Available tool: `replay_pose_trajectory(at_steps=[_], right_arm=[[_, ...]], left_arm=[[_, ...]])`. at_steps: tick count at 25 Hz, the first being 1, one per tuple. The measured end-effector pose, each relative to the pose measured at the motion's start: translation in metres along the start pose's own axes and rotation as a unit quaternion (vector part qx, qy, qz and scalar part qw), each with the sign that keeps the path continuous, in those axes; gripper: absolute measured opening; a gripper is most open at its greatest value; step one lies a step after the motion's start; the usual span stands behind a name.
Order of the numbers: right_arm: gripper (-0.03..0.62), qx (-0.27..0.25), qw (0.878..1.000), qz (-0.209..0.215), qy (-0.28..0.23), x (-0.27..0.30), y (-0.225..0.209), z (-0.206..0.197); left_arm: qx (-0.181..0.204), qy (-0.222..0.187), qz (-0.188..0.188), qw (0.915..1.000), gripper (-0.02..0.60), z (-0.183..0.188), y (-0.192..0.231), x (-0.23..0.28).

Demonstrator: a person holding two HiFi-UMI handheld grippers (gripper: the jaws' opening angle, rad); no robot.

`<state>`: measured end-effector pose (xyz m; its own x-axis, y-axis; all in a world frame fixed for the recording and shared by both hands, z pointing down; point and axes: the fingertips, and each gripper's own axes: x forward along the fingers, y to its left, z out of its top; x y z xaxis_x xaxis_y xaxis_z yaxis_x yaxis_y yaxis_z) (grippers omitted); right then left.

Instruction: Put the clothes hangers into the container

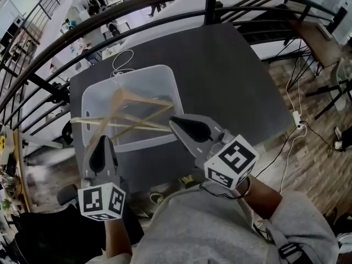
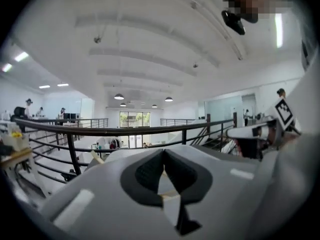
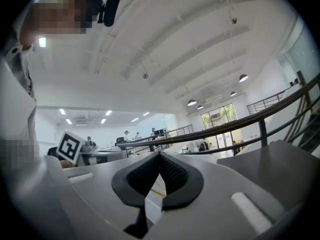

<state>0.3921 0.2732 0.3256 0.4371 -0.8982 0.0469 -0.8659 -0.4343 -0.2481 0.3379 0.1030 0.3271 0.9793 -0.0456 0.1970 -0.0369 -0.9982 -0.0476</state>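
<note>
Several wooden clothes hangers lie crossed in a clear plastic container on the dark table. My left gripper is at the container's near left corner, shut, its tip right by the low end of one hanger's bar. In the left gripper view the left gripper has its pads together, and a strip of pale wood shows through the gap behind them. My right gripper is shut over the container's near rim, beside the hangers' right ends. The right gripper view shows the right gripper closed on nothing.
A thin white loop of wire lies on the table behind the container. A black railing curves round the table's far side above a drop to a lower floor. On the wooden floor to the right are cables.
</note>
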Motion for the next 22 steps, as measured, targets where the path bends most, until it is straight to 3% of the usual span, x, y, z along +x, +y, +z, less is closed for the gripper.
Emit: replay_pose_trajectory(at_steps=[5,10,22], right_arm=[[0.0,-0.005,0.997,-0.078,0.008,-0.031,-0.03,0.005],[-0.002,-0.01,0.995,-0.097,0.026,-0.042,-0.035,-0.005],[0.0,-0.003,0.995,-0.09,0.04,-0.037,-0.03,-0.02]], left_arm=[[-0.071,0.01,-0.015,0.9973,0.011,-0.027,-0.02,-0.014],[-0.048,-0.002,-0.017,0.9987,0.011,-0.021,-0.023,-0.014],[-0.055,-0.008,-0.028,0.9981,0.011,-0.016,-0.028,-0.014]])
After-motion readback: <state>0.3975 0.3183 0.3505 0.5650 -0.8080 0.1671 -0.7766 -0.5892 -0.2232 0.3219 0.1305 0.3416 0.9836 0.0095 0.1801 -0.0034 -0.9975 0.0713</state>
